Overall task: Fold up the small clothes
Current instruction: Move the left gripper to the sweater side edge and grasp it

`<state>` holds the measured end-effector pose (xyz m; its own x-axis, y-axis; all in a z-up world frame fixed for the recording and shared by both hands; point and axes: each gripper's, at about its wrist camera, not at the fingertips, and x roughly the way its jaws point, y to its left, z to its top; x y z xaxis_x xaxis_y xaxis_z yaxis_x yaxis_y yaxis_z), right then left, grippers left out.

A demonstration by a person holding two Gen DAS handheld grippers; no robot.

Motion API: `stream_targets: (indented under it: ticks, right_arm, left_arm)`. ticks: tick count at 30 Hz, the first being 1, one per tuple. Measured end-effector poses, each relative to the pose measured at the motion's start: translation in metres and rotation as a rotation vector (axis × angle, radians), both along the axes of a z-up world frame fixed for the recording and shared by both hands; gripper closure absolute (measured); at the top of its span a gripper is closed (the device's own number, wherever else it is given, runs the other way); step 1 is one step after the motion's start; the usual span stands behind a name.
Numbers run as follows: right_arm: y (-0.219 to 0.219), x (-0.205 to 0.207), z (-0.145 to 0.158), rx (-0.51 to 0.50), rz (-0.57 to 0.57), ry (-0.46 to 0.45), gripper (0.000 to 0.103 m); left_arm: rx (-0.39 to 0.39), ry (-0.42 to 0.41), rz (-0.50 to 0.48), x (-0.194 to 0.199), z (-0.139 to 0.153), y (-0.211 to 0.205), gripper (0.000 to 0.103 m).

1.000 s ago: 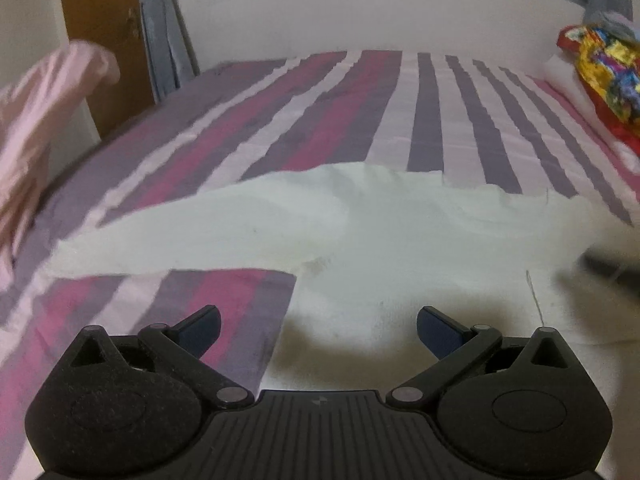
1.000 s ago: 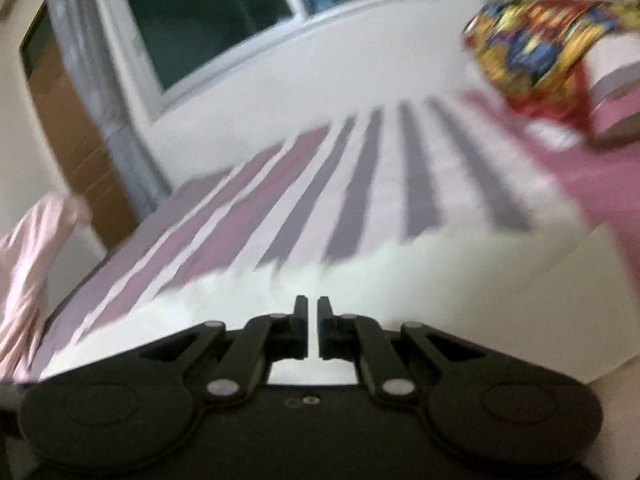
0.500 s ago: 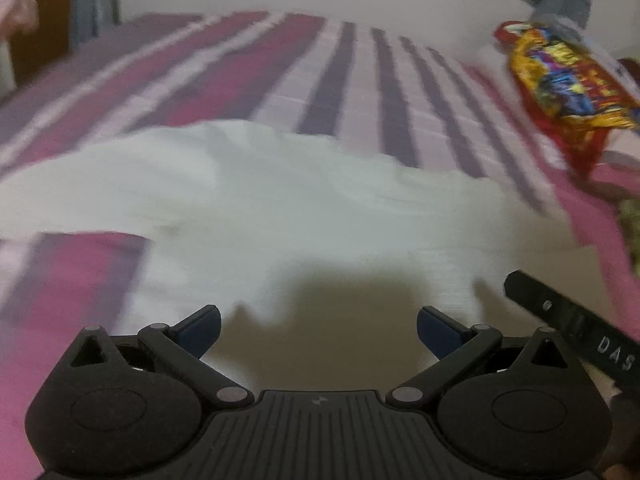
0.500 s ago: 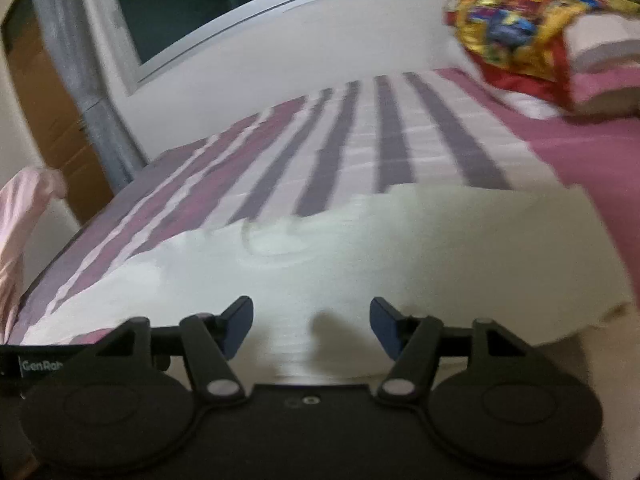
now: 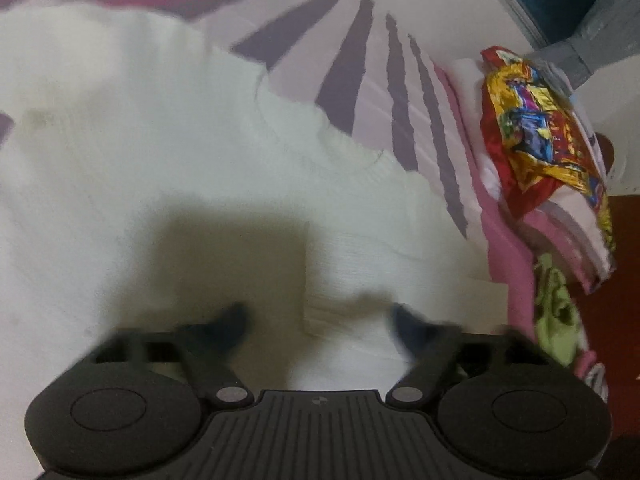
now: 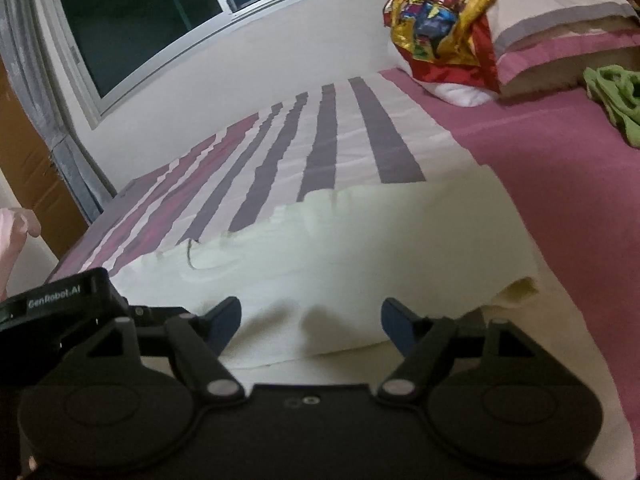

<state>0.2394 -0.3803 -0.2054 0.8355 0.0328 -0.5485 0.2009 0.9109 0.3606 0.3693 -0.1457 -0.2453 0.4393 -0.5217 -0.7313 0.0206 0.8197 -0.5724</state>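
Both the left tongs and right tongs are hovering wide apart, gripping nothing, over the white garment lying on the bed. One fold looks made; more remain. Pillows at 1 o'clock are sitting clear.

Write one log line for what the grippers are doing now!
left gripper: open, over white cloth | right gripper: open, over cloth's folded edge | cloth: flat on striped bed

My left tongs hovering spread wide over white garment lying on striped bed; colourful cloth sitting at right.
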Motion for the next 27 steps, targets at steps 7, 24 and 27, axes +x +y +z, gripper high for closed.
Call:
stream_targets:
  ticks: [7, 24, 27]
  right_arm:
    - [-0.007, -0.001, -0.003, 0.025, -0.006, 0.003, 0.026]
    - [-0.014, -0.005, -0.002, 0.035, -0.020, -0.005, 0.023]
    - [-0.015, -0.005, -0.002, 0.039, -0.019, -0.007, 0.022]
  left_arm:
    - [-0.095, 0.056, 0.035, 0.004, -0.009, -0.005, 0.036]
    - [-0.265, 0.116, 0.118, 0.009, -0.029, -0.017, 0.054]
    - [-0.252, 0.119, 0.125, 0.008, -0.030, -0.017, 0.054]
